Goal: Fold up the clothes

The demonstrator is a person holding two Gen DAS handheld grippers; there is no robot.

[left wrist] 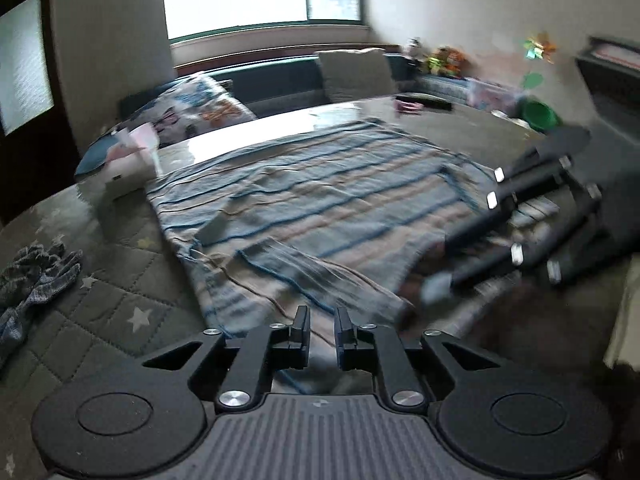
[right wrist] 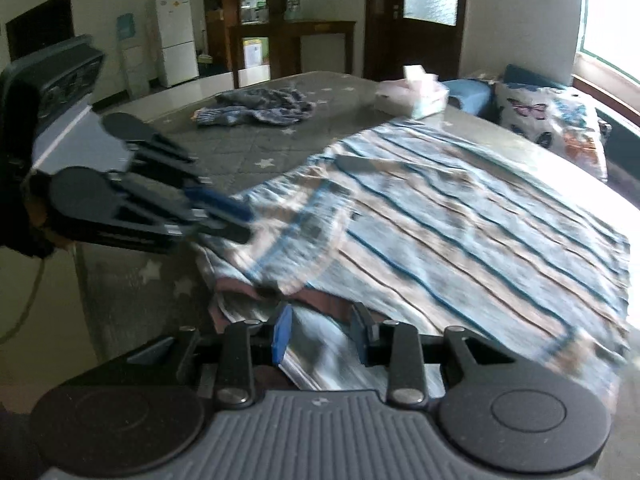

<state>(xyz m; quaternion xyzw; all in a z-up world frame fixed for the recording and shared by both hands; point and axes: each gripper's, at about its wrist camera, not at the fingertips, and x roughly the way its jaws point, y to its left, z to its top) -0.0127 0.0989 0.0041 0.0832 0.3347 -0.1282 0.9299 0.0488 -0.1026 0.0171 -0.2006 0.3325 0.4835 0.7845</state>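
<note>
A blue, beige and white striped garment (left wrist: 320, 200) lies spread flat on the grey star-quilted surface (left wrist: 112, 304); it also shows in the right wrist view (right wrist: 460, 220). My left gripper (left wrist: 323, 332) hovers at the garment's near edge, jaws a small gap apart with nothing clearly between them. My right gripper (right wrist: 324, 334) is open over a folded near corner of the garment. The right gripper shows in the left wrist view (left wrist: 444, 280) at the garment's right edge. The left gripper shows in the right wrist view (right wrist: 236, 220) at the left edge. Both views are motion-blurred.
A crumpled grey-blue garment (left wrist: 36, 276) lies at the left; it also shows in the right wrist view (right wrist: 260, 110). A tissue box (right wrist: 420, 96) sits past the striped garment. A butterfly-print pillow (right wrist: 552, 124), a sofa and a window lie beyond.
</note>
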